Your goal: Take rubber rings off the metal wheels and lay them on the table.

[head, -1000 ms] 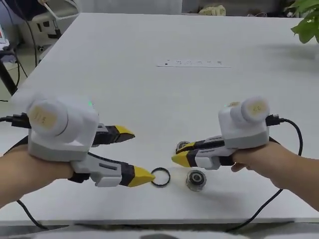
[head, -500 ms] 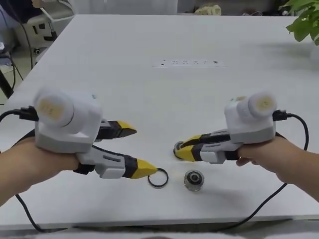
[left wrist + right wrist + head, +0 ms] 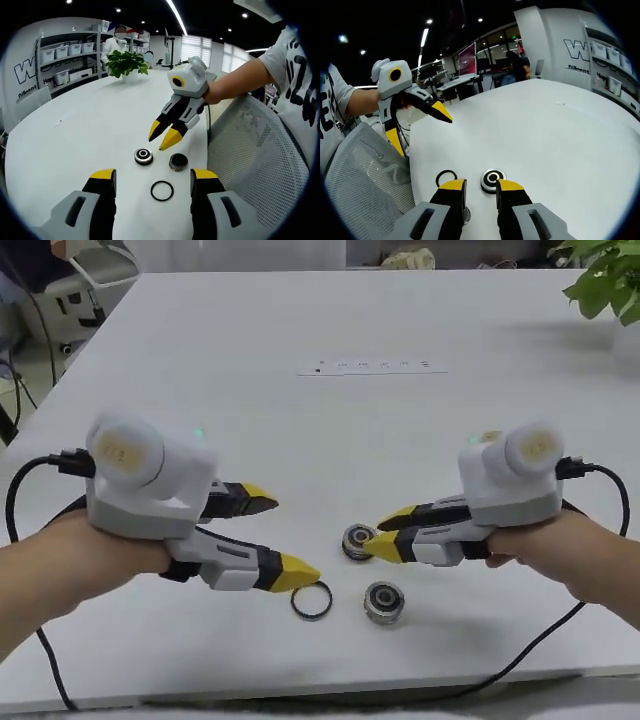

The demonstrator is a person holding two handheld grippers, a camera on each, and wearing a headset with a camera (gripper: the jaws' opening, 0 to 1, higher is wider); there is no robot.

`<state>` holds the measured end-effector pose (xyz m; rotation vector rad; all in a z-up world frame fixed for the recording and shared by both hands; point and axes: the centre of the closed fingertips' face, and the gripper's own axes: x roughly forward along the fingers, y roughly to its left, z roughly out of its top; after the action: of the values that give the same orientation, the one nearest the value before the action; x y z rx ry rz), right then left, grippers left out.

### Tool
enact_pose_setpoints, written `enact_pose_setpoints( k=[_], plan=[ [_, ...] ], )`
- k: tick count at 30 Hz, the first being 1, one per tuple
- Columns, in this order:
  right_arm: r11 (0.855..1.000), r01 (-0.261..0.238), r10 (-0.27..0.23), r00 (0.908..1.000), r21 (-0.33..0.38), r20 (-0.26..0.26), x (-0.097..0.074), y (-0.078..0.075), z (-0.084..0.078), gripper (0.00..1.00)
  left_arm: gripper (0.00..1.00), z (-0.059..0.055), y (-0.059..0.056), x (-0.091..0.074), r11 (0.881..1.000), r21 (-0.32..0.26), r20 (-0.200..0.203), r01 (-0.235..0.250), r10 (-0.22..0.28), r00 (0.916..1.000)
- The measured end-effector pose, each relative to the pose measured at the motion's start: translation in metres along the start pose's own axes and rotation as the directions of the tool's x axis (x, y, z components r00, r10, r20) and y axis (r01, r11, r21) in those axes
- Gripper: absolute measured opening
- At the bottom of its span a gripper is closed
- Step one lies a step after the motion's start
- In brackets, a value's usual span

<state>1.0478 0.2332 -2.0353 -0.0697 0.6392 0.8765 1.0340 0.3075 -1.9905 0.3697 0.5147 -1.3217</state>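
A loose black rubber ring lies flat on the white table, near its front edge. Just above the ring's left side hovers my left gripper, wide open and holding nothing. One metal wheel sits right at the tips of my right gripper, whose jaws are narrowly open around nothing. A second wheel lies closer to me, right of the ring. In the left gripper view the ring lies between my jaws, with both wheels beyond. In the right gripper view a wheel lies ahead of the jaws.
The table's front edge runs close below the ring. A thin printed strip lies mid-table. A green plant stands at the far right corner, a chair off the far left. Cables trail from both grippers.
The right gripper's jaws have parted slightly and the wheel at its tips shows more fully. The left gripper stays open by the ring. The head camera has shifted a little.
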Motion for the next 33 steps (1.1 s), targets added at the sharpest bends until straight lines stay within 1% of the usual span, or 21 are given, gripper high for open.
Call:
enact_pose_setpoints(
  k=[6, 15, 22, 27, 33],
  plan=[
    [1.0, 0.014, -0.014, 0.9999, -0.004, -0.007, -0.004, -0.007, -0.004, 0.22, 0.57, -0.001, 0.002, 0.007, 1.0, -0.001, -0.01, 0.009, -0.009, 0.9999],
    [1.0, 0.02, -0.021, 0.9996, -0.012, -0.018, -0.002, -0.012, -0.009, 0.23, 0.56, 0.0, 0.011, 0.013, 1.0, -0.022, -0.014, 0.01, -0.01, 0.9999],
    [1.0, 0.023, -0.023, 0.9994, -0.019, -0.025, 0.001, -0.015, -0.012, 0.23, 0.55, 0.005, 0.016, 0.021, 0.999, -0.04, -0.007, 0.014, -0.014, 0.9999],
    [1.0, 0.024, -0.025, 0.9992, -0.019, -0.031, 0.003, -0.017, -0.014, 0.23, 0.53, 0.007, 0.017, 0.028, 0.999, -0.049, -0.008, 0.022, -0.022, 0.9997],
    [1.0, 0.026, -0.026, 0.9991, -0.012, -0.034, 0.003, -0.017, -0.017, 0.24, 0.51, 0.006, 0.019, 0.038, 0.998, -0.051, -0.017, 0.029, -0.03, 0.9994]
  ],
)
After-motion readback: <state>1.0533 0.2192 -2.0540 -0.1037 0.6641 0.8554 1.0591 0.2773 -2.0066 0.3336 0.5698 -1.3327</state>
